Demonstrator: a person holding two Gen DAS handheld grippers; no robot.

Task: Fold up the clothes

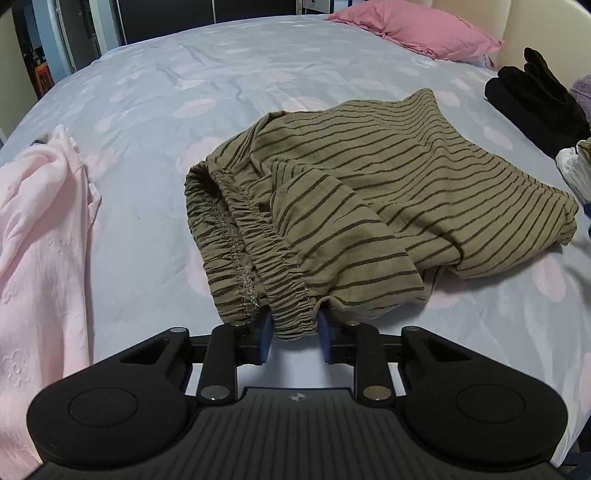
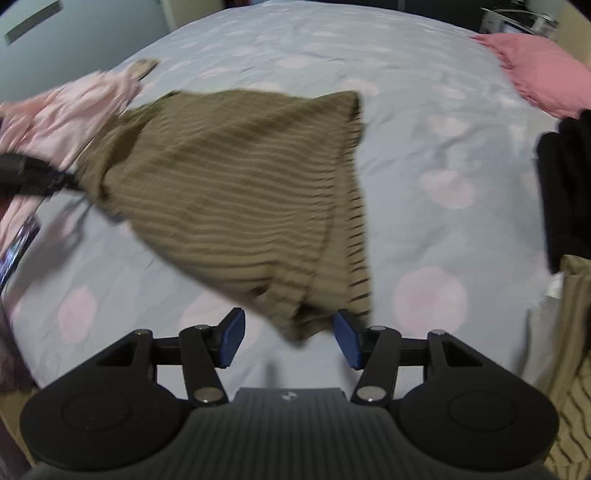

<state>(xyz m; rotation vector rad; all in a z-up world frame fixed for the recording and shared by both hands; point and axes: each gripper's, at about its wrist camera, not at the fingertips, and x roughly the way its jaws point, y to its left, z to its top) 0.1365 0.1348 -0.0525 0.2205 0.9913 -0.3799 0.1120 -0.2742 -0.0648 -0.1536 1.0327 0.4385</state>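
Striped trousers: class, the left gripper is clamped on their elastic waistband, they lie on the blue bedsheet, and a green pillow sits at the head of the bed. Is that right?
One detail is wrong. The pillow is pink, not green, as the left wrist view shows. The rest stands: the left gripper is shut on the waistband of the striped trousers, which lie on the blue bedsheet.

The left hand-held gripper point(image 1: 295, 328) has its 2 blue pads point(image 1: 265, 341) closed close together, pinching fabric. The right hand-held gripper point(image 2: 291, 341) has its 2 pads point(image 2: 232, 338) spread wide, gripping nothing.
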